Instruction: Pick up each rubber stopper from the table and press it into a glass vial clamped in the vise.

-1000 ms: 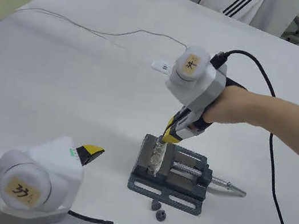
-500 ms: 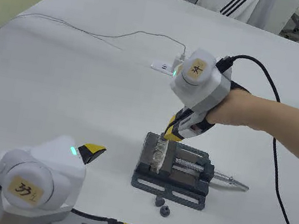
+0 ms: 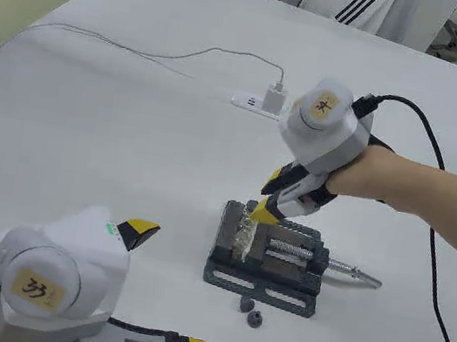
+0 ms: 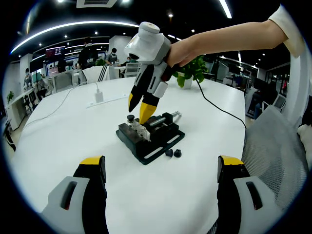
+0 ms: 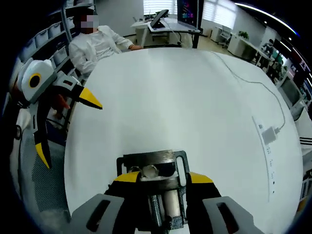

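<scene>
A small dark vise (image 3: 268, 275) stands on the white table with a row of glass vials (image 3: 243, 236) clamped in it. My right gripper (image 3: 261, 205) hangs tilted just over the vials, its yellow tips a little apart with nothing held between them. In the right gripper view the fingertips (image 5: 127, 176) straddle the vials (image 5: 149, 170) from above. From the left gripper view, the end vial carries a dark stopper (image 4: 130, 118). Two rubber stoppers (image 3: 250, 310) lie on the table in front of the vise. My left gripper (image 3: 171, 294) is wide open at the near left, well away from the vise.
A white power strip (image 3: 254, 102) with a charger and a thin cable lies at the table's far side. The right gripper's black cable (image 3: 441, 297) trails along the right. A person in white (image 5: 97, 46) sits beyond the table.
My right hand has swung a little to the right and tilted, with its tips staying over the vials. The left gripper has hardly moved.
</scene>
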`<action>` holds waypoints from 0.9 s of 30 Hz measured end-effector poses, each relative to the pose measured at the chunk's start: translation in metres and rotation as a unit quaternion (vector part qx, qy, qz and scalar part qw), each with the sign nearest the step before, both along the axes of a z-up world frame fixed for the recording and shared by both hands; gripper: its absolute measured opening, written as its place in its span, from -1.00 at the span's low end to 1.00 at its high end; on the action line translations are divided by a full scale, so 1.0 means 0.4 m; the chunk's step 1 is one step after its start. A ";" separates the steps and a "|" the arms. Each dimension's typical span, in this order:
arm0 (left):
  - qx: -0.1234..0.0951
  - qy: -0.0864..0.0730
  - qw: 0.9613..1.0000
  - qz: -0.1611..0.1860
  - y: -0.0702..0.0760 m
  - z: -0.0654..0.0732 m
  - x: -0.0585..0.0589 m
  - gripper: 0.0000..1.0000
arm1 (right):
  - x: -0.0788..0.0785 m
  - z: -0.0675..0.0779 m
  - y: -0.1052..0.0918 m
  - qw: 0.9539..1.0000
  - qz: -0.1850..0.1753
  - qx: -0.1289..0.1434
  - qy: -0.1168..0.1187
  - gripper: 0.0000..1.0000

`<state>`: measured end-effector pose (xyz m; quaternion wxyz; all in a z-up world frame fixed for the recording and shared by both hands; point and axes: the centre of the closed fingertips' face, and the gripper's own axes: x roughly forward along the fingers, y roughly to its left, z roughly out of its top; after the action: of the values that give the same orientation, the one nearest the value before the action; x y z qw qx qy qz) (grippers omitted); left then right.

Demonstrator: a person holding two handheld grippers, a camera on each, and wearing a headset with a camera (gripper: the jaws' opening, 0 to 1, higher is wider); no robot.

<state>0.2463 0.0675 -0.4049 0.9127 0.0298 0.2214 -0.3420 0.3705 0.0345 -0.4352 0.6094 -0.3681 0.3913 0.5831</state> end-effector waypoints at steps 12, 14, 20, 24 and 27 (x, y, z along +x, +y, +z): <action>0.001 -0.002 1.000 0.001 0.005 0.002 -0.002 0.89 | -0.040 0.007 -0.031 0.999 -0.015 0.030 -0.011 -0.11; 0.002 -0.003 1.000 0.000 0.005 0.003 -0.004 0.89 | -0.048 0.015 -0.039 0.999 -0.012 0.033 -0.013 -0.12; 0.005 -0.003 1.000 -0.001 0.008 0.003 -0.006 0.89 | -0.087 0.039 -0.053 0.999 0.000 0.044 -0.012 -0.13; 0.004 -0.004 1.000 0.001 0.009 0.005 -0.008 0.89 | -0.108 0.047 -0.059 0.999 0.013 0.049 -0.012 -0.18; 0.005 -0.004 1.000 0.000 0.010 0.003 -0.010 0.88 | -0.130 0.055 -0.064 0.998 0.026 0.053 -0.012 -0.20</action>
<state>0.2424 0.0715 -0.4035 0.9134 0.0356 0.2199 -0.3406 0.3187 0.0091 -0.4133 0.6174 -0.3524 0.3433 0.6139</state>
